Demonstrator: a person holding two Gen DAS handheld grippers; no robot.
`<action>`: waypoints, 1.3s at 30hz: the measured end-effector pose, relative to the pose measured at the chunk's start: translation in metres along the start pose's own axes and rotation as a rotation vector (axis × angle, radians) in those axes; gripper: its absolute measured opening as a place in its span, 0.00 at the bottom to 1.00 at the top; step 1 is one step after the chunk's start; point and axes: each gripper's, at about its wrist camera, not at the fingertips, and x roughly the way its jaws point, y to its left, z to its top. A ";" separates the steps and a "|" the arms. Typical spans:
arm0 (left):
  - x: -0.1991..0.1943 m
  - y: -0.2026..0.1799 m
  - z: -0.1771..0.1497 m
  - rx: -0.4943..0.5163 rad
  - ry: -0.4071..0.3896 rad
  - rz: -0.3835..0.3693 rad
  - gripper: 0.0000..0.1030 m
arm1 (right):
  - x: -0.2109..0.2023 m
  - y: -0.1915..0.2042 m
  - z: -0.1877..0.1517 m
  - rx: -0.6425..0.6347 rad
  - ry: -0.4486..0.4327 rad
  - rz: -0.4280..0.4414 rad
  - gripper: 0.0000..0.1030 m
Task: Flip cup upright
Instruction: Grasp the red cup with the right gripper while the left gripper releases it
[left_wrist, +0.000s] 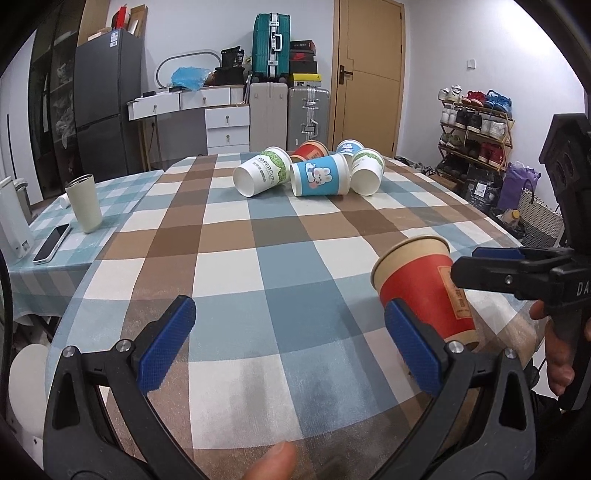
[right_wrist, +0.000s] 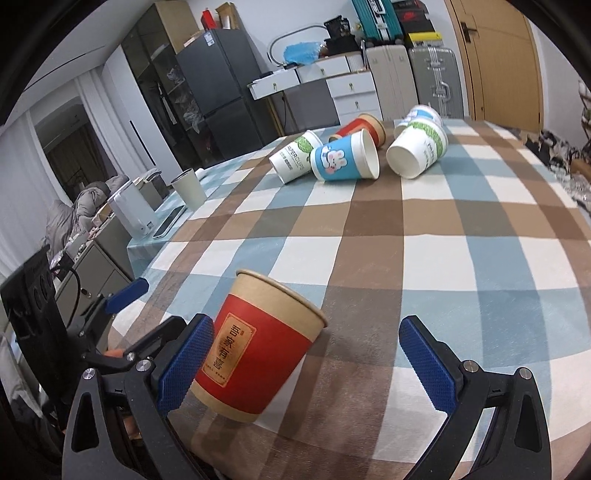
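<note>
A red and kraft paper cup (right_wrist: 255, 350) stands mouth up on the checked tablecloth, slightly tilted; it also shows in the left wrist view (left_wrist: 424, 291). My right gripper (right_wrist: 314, 358) is open, its left pad (right_wrist: 184, 365) beside or touching the cup, its right pad well apart. My left gripper (left_wrist: 291, 347) is open and empty; its right pad (left_wrist: 417, 350) is in front of the cup's base. The right gripper's finger (left_wrist: 517, 269) reaches in from the right beside the cup.
Several paper cups lie on their sides at the table's far end: white-green (left_wrist: 262, 171), blue bunny (left_wrist: 319, 175), red (left_wrist: 310, 149), more behind. A metal tumbler (left_wrist: 84, 203), a phone (left_wrist: 51, 243) and a white appliance (left_wrist: 13, 221) sit at the left edge.
</note>
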 end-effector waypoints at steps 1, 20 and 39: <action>0.001 0.000 0.000 0.001 0.007 0.002 0.99 | 0.001 0.000 0.000 0.007 0.006 0.008 1.00; 0.010 0.002 -0.004 -0.006 0.051 -0.031 0.99 | 0.033 -0.013 0.015 0.227 0.181 0.178 0.82; 0.010 0.001 -0.005 -0.003 0.048 -0.035 0.99 | 0.009 -0.004 0.020 0.102 0.055 0.167 0.69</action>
